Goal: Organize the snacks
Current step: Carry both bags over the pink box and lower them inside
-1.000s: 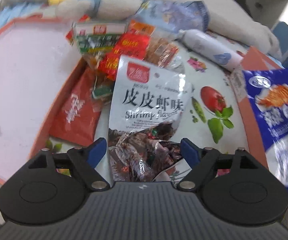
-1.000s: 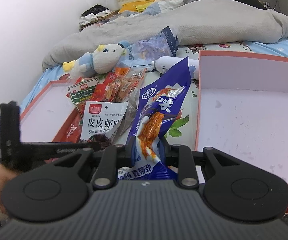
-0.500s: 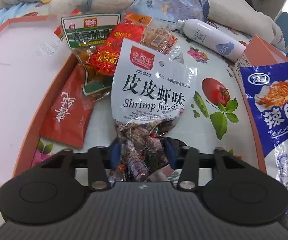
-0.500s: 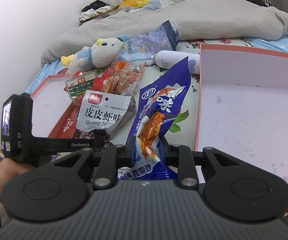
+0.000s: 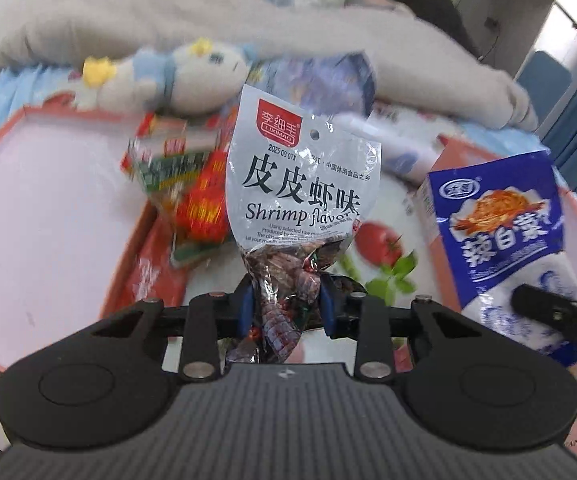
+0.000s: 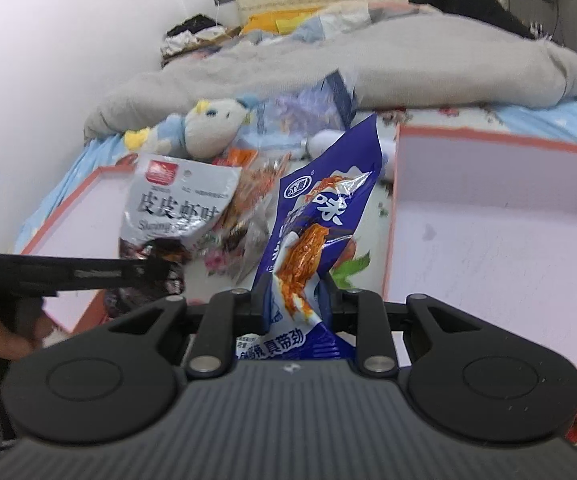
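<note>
My left gripper (image 5: 286, 306) is closing its jaws on the lower end of a silver shrimp-flavour snack bag (image 5: 302, 184), which stands upright between the blue pads, lifted off the bed. My right gripper (image 6: 294, 302) is shut on a blue snack bag (image 6: 320, 216) that sticks up between its fingers. In the left wrist view that blue snack bag (image 5: 504, 232) hangs at the right. In the right wrist view the left gripper (image 6: 156, 268) holds the silver snack bag (image 6: 180, 208) at the left. More snack packets (image 5: 184, 184) lie piled on the floral sheet.
An open pink box with an orange rim (image 5: 28, 208) lies at the left, a second one (image 6: 500, 216) at the right. A plush toy (image 5: 168, 76), a white bottle (image 5: 392, 148) and a grey blanket (image 6: 408, 60) lie behind. A hand (image 6: 0, 336) holds the left gripper.
The left gripper's jaws closed from wide apart onto the shrimp bag, then rose with it, so the bag now hangs above the pile. The right gripper kept still with its blue bag.
</note>
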Demonstrator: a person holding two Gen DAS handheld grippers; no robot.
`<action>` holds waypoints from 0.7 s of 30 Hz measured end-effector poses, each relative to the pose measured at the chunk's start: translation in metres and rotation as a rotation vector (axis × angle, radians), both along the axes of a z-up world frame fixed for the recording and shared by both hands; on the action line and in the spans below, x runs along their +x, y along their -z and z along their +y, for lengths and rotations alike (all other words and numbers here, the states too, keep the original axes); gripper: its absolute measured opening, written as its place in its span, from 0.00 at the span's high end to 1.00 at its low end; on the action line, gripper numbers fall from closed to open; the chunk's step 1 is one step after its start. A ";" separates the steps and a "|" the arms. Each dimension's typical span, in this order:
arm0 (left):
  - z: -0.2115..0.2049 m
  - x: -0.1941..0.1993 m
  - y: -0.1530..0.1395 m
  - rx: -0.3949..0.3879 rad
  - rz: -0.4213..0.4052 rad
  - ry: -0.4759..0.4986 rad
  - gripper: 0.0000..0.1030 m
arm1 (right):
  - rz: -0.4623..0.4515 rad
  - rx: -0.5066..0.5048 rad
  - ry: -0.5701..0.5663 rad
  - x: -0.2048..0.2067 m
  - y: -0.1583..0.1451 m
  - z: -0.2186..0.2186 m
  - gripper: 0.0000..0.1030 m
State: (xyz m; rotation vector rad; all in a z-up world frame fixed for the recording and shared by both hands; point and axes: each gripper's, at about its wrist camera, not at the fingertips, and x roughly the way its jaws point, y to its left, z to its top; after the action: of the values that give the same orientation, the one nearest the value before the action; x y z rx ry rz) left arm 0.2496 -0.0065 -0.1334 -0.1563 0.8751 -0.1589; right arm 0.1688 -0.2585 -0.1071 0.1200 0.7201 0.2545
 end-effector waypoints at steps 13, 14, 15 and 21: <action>-0.028 0.009 -0.108 -0.073 -0.164 0.069 0.64 | -0.186 -0.066 0.054 0.011 -0.075 -0.032 0.74; -0.031 0.009 -0.113 -0.083 -0.170 0.073 0.64 | -0.200 -0.070 0.059 0.011 -0.081 -0.035 0.74; -0.035 0.010 -0.118 -0.090 -0.178 0.081 0.64 | -0.213 -0.075 0.064 0.011 -0.086 -0.038 0.74; -0.062 0.014 -0.146 -0.107 -0.230 0.135 0.64 | -0.261 -0.090 0.106 0.011 -0.105 -0.058 0.74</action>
State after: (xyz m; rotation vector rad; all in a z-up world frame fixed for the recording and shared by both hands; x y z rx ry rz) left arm 0.2634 -0.0685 0.0129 -0.1750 0.6476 -0.3436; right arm 0.1798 -0.3167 -0.0019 0.0373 0.4630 0.1328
